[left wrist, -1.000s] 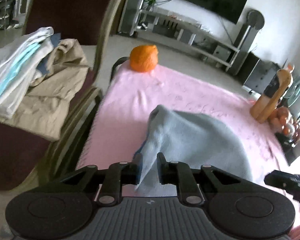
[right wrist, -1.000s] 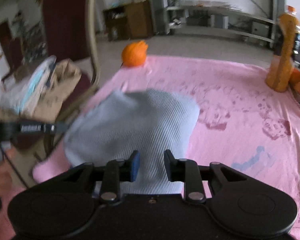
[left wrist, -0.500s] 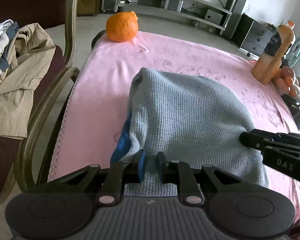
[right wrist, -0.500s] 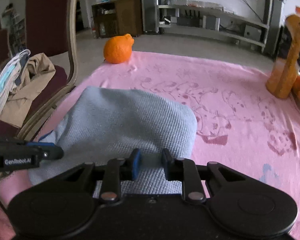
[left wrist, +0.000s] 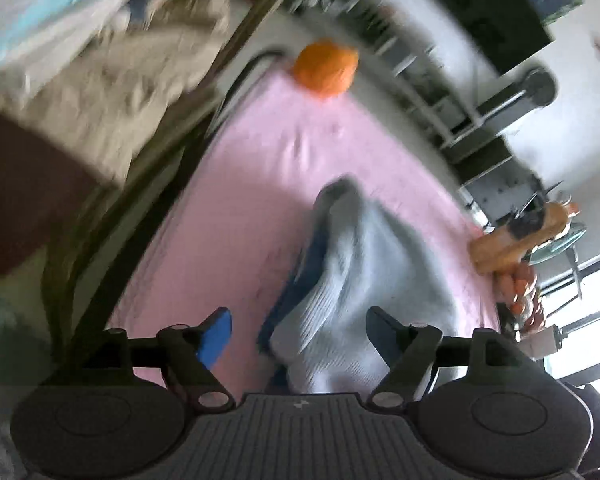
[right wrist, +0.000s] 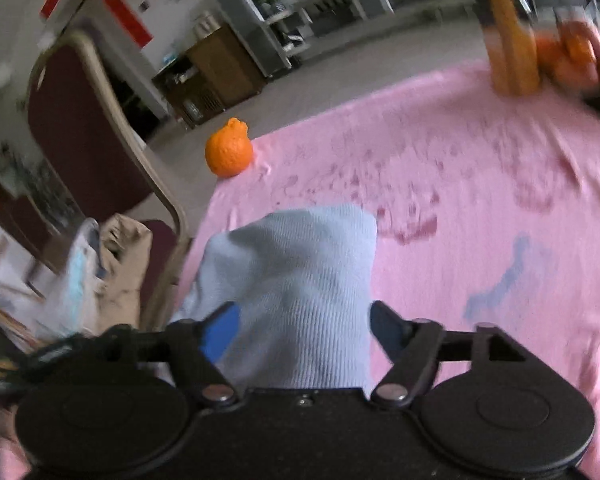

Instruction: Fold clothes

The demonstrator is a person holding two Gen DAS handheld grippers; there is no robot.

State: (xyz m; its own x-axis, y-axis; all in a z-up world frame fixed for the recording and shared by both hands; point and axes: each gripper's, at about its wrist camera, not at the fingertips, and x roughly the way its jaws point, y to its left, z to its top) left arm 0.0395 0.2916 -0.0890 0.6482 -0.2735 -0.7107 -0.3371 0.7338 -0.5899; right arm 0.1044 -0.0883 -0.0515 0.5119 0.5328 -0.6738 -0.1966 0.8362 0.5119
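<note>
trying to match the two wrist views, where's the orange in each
Left wrist: the orange sits upper centre, at the far corner of the pink cloth, beyond the grey garment.
Right wrist: the orange sits left of centre, at the cloth's far left corner, near the chair.
Shared landmark: the tall orange bottle at the cloth's right edge.

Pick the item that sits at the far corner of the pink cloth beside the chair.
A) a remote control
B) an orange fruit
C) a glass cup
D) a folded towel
B: the orange rests on the pink cloth at its far corner, next to the chair.
</note>
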